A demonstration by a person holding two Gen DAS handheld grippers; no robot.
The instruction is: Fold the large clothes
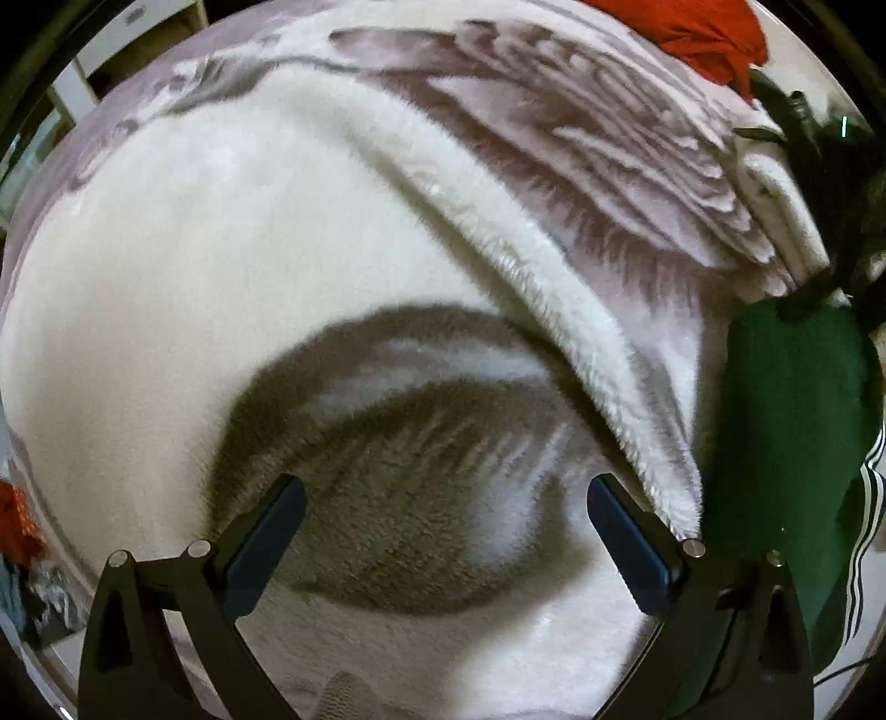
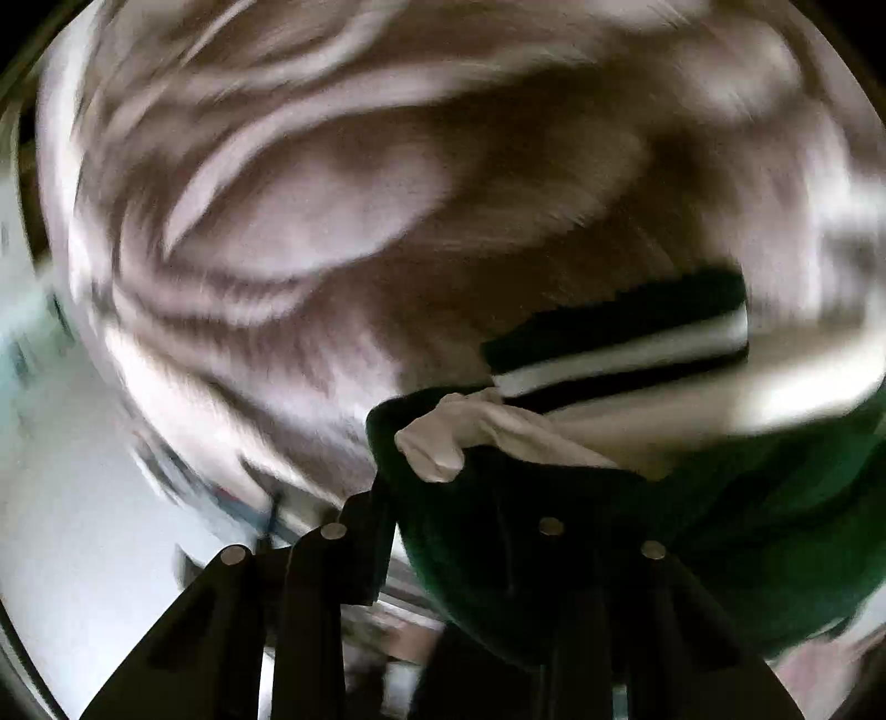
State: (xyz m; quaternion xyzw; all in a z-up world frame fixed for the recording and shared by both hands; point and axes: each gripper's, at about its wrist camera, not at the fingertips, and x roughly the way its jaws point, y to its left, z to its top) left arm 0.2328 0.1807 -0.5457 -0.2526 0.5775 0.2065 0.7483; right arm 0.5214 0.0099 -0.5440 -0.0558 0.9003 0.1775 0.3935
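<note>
A dark green garment (image 1: 786, 432) with white stripes hangs at the right of the left wrist view, over a fluffy white and grey blanket (image 1: 166, 277). My left gripper (image 1: 443, 531) is open and empty, just above the blanket's grey patch. In the blurred right wrist view, my right gripper (image 2: 437, 498) is shut on the green garment (image 2: 720, 526), with a white inner label or lining (image 2: 443, 448) bunched at the fingertips. The garment's striped cuff (image 2: 620, 354) lies beyond. The right finger is hidden by cloth.
A red garment (image 1: 703, 27) lies at the far edge of the blanket. Another red item (image 1: 16, 526) shows at the left edge. A white shelf unit (image 1: 111, 50) stands beyond the blanket at top left. The other gripper's dark body (image 1: 819, 183) reaches in at right.
</note>
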